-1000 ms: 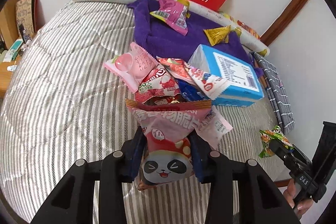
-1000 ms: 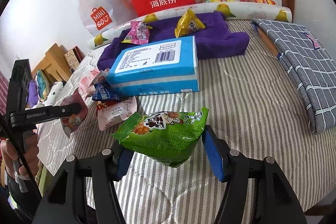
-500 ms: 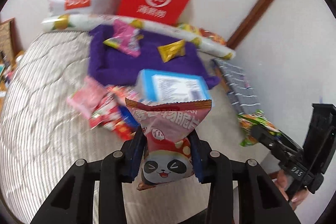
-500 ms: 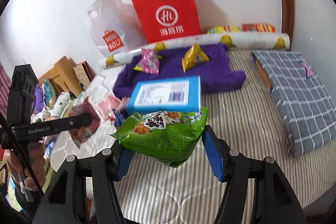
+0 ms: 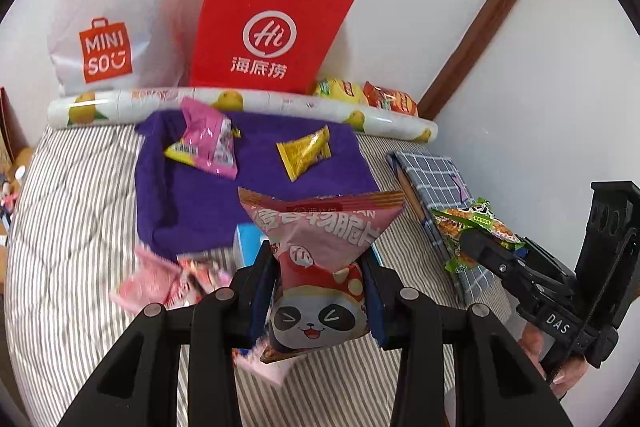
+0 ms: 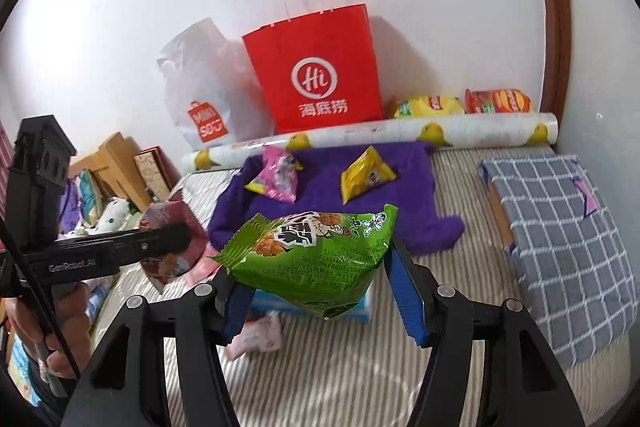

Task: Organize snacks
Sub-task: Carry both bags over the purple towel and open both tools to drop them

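Item 1: pink panda snack packet (image 5: 316, 267), pinched at its waist in the narrow-set jaws of our left gripper (image 5: 318, 291), carried in the air above the striped bed (image 5: 80, 227)

Item 2: green snack packet (image 6: 316, 255), clamped across its width in the half-open jaws of our right gripper (image 6: 320, 291), likewise clear of the bed

Item 3: purple towel (image 5: 184, 203) at the head of the bed, bearing a pink packet (image 5: 208, 143) and a yellow packet (image 5: 304, 155); we judge this the sorting spot

Item 4: loose packets (image 5: 168, 279) and a blue box (image 6: 360, 303) below our hands, not yet sorted

Item 5: red paper bag (image 5: 272, 23) and white plastic bag (image 5: 112, 27), upright against the wall

Risks, as we judge them:
- both packets are puffy and slick, so either may slide out of its jaws if we swing or tilt sharply
- the left grip is tight and could crush the contents
- our two grippers travel near each other and could knock together
- releasing too high could bounce a packet off the towel or onto the two already there
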{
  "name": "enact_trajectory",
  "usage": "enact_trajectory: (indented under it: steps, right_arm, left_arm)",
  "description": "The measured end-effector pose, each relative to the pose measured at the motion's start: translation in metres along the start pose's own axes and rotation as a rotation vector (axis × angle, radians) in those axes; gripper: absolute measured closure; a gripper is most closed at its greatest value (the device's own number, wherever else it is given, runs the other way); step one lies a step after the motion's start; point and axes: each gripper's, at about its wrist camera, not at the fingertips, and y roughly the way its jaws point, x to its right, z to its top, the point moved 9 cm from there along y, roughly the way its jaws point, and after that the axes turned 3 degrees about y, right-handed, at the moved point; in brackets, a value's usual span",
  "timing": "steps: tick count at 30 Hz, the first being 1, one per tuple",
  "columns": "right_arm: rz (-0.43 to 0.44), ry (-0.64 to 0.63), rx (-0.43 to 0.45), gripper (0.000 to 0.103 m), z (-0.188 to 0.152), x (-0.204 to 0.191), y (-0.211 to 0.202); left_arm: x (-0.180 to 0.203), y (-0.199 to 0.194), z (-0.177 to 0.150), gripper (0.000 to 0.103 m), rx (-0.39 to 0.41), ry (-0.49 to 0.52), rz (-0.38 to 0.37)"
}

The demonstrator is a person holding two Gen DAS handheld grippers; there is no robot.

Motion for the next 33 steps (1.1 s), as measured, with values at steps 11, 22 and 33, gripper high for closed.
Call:
enact_trajectory:
  steps: [11,22,33]
  right_arm:
    - [-0.006,-0.009,-0.012,0.042,0.049,0.015,0.050]
    - [-0.028,0.011,-0.078,0.042,0.057,0.036,0.117]
    - [-0.089,0.013,-0.168,0.042,0.037,0.059,0.179]
  left_arm:
    - [-0.021,0.031,0.050,0.065,0.003,-0.015,0.035]
    - [-0.071,0.067,0.071,0.065,-0.009,-0.078,0.082]
    - [-0.114,0.118,0.059,0.065,-0.080,-0.149,0.115]
